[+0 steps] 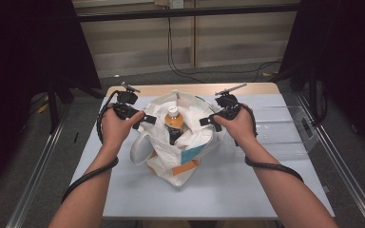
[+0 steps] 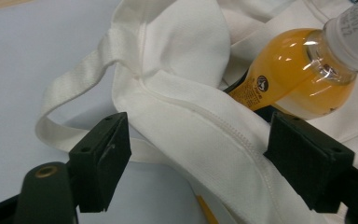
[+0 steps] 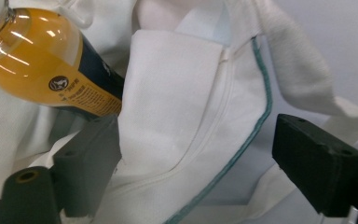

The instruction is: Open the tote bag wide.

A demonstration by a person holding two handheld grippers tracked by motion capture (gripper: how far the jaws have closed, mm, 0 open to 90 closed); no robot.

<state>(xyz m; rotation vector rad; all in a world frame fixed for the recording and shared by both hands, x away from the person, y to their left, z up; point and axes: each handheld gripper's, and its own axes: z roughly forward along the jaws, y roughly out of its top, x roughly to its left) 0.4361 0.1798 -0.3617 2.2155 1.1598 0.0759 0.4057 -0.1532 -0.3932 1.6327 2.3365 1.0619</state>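
A white cloth tote bag [image 1: 193,140] lies on the table with its mouth pulled wide. An orange drink bottle [image 1: 173,124] with a white cap stands inside it. My left gripper [image 1: 145,118] is at the bag's left rim and my right gripper [image 1: 208,121] at its right rim. In the left gripper view the jaws of the left gripper [image 2: 196,154] stand wide apart with the bag's hem [image 2: 205,121] running between them, the bottle [image 2: 289,74] just beyond. In the right gripper view the right gripper [image 3: 196,158] likewise straddles the green-trimmed rim [image 3: 256,116], pads off the cloth, near the bottle [image 3: 42,70].
The bag rests on a pale blue table top [image 1: 228,185]. A clear plastic box [image 1: 280,128] sits at the table's right side. A bag handle [image 1: 138,152] loops out to the left on the table. Metal rails run along both table sides.
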